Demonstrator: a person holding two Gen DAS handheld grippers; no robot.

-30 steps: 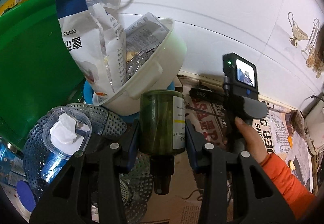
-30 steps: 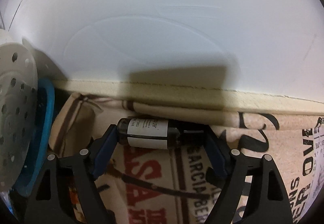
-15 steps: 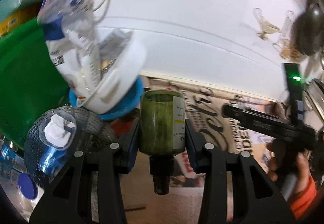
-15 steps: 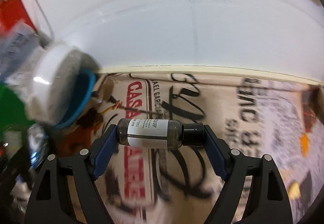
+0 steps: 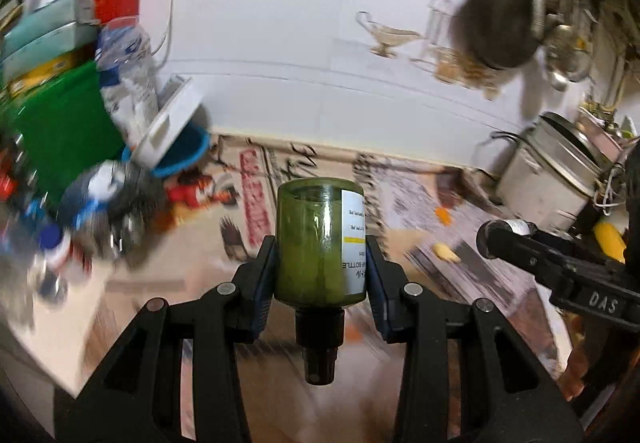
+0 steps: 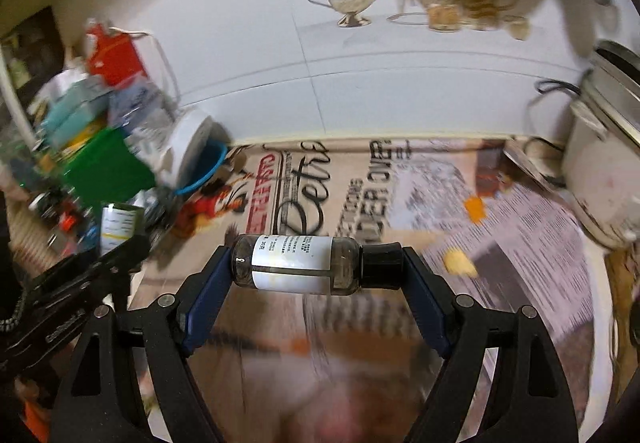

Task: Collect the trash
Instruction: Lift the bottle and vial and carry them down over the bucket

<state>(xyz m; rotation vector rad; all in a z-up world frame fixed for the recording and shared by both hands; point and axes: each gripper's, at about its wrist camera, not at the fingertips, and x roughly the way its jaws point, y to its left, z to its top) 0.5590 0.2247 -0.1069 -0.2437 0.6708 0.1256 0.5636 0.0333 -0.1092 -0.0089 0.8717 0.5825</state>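
Note:
My left gripper (image 5: 320, 267) is shut on a green bottle (image 5: 316, 239) with a white label, held base forward and black cap toward the camera, above the printed newspaper table cover (image 5: 404, 195). My right gripper (image 6: 316, 271) is shut on a small dark bottle (image 6: 296, 269) with a white label and black cap, held sideways end to end between the pads. The right gripper also shows at the right of the left wrist view (image 5: 496, 239). The left gripper with its green bottle (image 6: 118, 227) shows at the left of the right wrist view.
A pile of clutter sits at the left: a green bin (image 5: 60, 131), a tilted white bowl (image 5: 168, 127) holding wrappers on a blue bowl (image 5: 182, 159). A metal pot (image 5: 556, 167) stands at the right. Yellow and orange scraps (image 6: 460, 261) lie on the cover.
Both grippers have pulled back and up from the wall, each carrying its bottle. The view has widened to show the whole table and the pot at the right.

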